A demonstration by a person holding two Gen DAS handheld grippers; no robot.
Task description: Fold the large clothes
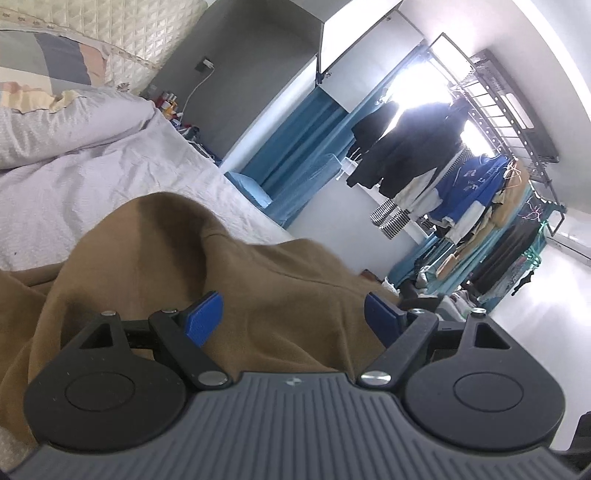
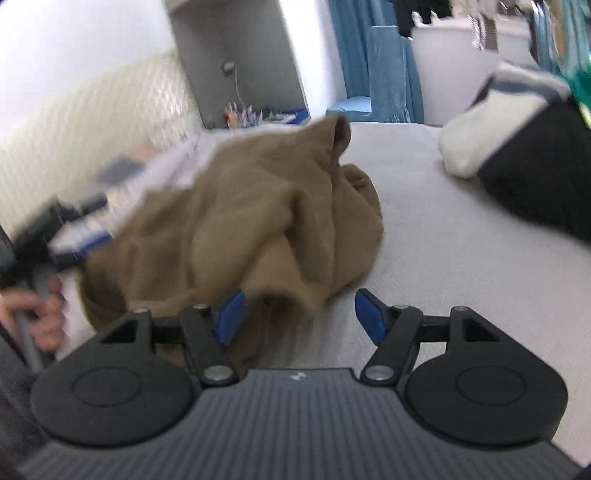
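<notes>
1. The left gripper [image 1: 293,317] is standing with its blue pads spread wide, and the brown garment [image 1: 229,280] is lying in the gap between them without either pad pressing on it.
2. The right gripper [image 2: 300,314] is also standing apart; a cuff-like end of the same garment [image 2: 243,221] is sitting just inside its left pad, while bare bed sheet [image 2: 436,236] is showing under the right pad.
3. In the right wrist view the garment is lying crumpled in a heap on the bed, its right edge falling off to open sheet, which is leaving free room on that side.
4. At the left edge of that view a hand [image 2: 37,310] is gripping the handle of the other gripper, just beside the heap; this part is blurred.
5. Beyond the heap, to the right, a black and white bundle [image 2: 517,147] is resting on the bed, well apart from the brown cloth.
6. In the left wrist view the garment is mounding up close to the camera, and past its far edge pale bedding [image 1: 92,177] is stretching toward a quilted headboard [image 1: 122,33].
7. Farther off, past the bed's edge, blue curtains [image 1: 295,147] are hanging, and a rack of clothes [image 1: 461,192] is standing by the bright window.
</notes>
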